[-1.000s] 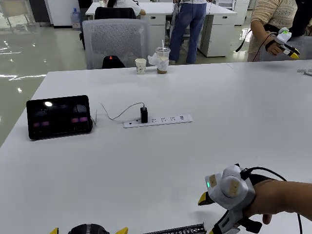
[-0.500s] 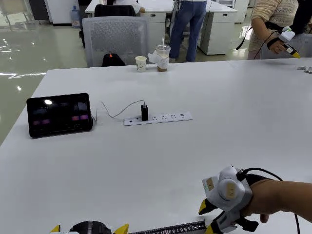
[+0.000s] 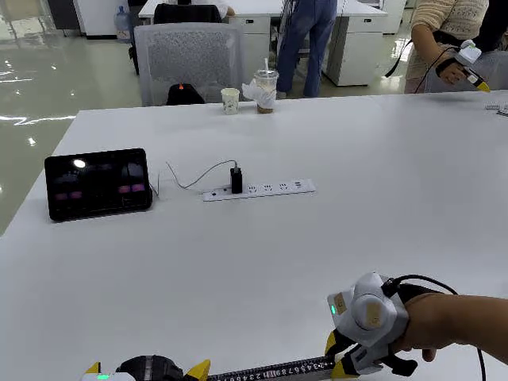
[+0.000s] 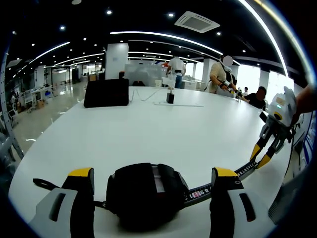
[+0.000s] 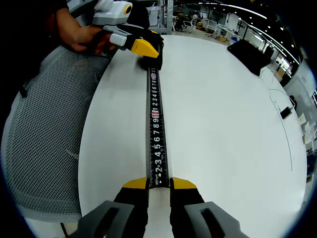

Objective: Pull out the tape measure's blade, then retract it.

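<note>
Since a second ago your head has tipped down, so the tape measure (image 4: 143, 193) shows more fully at the near edge; the pulled-out length looks unchanged. On the left, your left gripper (image 4: 153, 174) looks clamped round it, though the pad contact is hard to see. Its blade (image 5: 155, 119) runs rightward, low over the table (image 3: 278, 254), to your right gripper (image 5: 159, 183), pinched on its tip. Pull straight along the blade's line, keep it flat, then feed it back slowly.
</note>
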Demonstrator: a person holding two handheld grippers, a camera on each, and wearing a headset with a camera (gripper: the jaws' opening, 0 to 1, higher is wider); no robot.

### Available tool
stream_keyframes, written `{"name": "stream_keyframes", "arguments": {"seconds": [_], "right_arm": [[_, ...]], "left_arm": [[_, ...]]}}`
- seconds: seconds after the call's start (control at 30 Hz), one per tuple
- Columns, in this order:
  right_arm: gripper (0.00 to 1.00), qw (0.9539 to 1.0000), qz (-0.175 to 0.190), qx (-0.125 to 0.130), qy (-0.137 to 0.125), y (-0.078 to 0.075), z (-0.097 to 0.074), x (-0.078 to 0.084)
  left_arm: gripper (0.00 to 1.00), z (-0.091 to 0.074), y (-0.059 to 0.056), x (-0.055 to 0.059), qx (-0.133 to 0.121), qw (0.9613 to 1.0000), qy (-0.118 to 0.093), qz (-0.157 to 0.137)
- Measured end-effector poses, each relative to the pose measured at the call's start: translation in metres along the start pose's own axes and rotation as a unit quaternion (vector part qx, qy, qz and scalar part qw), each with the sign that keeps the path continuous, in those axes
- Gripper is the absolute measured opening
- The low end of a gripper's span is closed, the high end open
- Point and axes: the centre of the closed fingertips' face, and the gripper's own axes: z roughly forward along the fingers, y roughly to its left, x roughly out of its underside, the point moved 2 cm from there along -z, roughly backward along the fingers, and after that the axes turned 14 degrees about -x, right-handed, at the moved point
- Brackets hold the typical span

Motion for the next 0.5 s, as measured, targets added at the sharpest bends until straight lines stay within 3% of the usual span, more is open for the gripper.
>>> {"name": "stream_keyframes", "arguments": {"seconds": [0.5], "right_arm": [[0.11, 0.9998, 0.015, 0.003, 0.008, -0.0011, 0.0017, -0.0009]], "left_arm": [[0.86, -0.0001, 0.0011, 0.0036, -0.004, 0.9999, 0.010, 0.002]]}}
